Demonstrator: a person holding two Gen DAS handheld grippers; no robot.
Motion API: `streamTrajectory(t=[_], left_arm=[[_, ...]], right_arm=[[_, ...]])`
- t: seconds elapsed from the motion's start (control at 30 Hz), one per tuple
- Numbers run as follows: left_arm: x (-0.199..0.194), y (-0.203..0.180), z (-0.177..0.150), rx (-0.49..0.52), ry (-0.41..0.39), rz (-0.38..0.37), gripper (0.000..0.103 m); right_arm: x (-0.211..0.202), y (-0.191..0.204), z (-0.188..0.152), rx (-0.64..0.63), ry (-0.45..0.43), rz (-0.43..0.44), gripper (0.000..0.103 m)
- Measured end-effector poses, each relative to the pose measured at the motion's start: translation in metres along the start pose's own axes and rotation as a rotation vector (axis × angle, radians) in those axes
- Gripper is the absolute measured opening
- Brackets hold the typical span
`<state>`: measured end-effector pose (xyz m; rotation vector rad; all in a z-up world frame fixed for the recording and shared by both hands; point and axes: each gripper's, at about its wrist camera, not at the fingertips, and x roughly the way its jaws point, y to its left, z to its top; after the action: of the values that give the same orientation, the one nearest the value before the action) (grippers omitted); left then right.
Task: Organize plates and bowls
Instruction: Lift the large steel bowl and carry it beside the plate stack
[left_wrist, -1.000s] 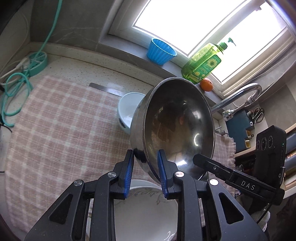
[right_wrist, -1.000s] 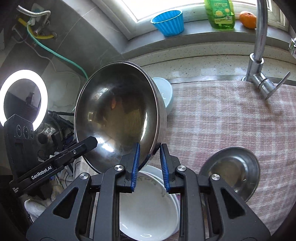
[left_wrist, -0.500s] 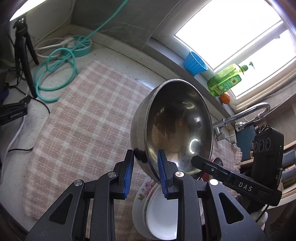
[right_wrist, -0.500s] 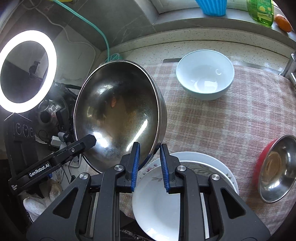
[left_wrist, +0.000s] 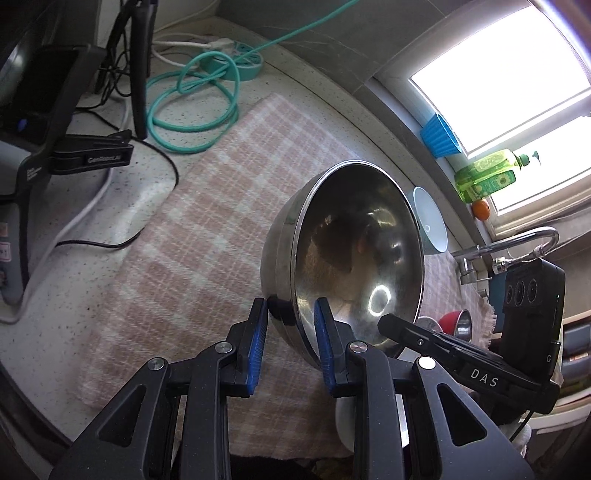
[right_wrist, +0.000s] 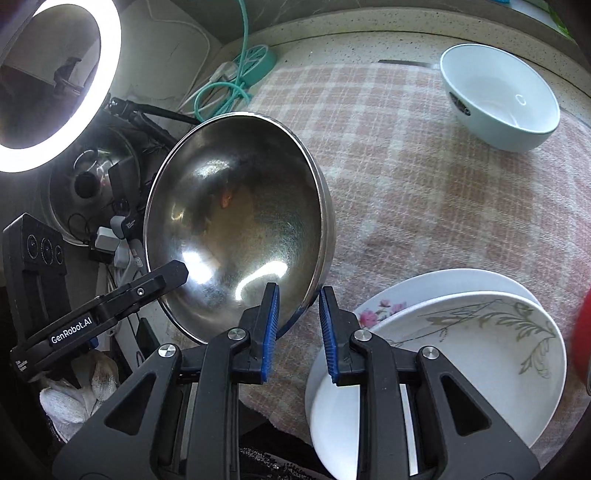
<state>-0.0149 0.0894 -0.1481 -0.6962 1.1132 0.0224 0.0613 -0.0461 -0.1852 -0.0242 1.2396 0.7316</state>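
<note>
Checked cloth on counter: one steel bowl clamped by left claw and right claw; one white bowl; two stacked plates, partly hidden.

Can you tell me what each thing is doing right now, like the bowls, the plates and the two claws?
Big shiny steel bowl: empty, tilted, held off the checked cloth by both claws.
Left claw: shut on the bowl's rim.
Right claw: shut on the opposite rim.
White ceramic bowl: empty, upright on the cloth.
White flower-patterned plates: stacked, empty.
Small red-outside steel bowl: upright on the cloth.
Ring light: on.
</note>
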Motion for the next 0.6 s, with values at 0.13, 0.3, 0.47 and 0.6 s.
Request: streamTrajectory(t=[0.13,0.3,0.47,0.6], left_arm=[[-0.003,0.014,-0.003,-0.021,0.004,0.019,0.024],[-0.007,0.026,-0.006,-0.042,0.009,0.032,0.024],[-0.006,0.04,-0.009,-0.065,0.021,0.042,0.024],[-0.005,0.046,-0.011,-0.076,0.035,0.053,0.024]], right_arm=[[0.012,0.005,-0.003,-0.005,0.026,0.011,0.023],[0.025,0.01,-0.008,0.0,0.063,0.033,0.024],[0.03,0.017,-0.013,-0.014,0.081,0.047,0.025],[0.031,0.02,-0.014,-0.02,0.086,0.05,0.027]])
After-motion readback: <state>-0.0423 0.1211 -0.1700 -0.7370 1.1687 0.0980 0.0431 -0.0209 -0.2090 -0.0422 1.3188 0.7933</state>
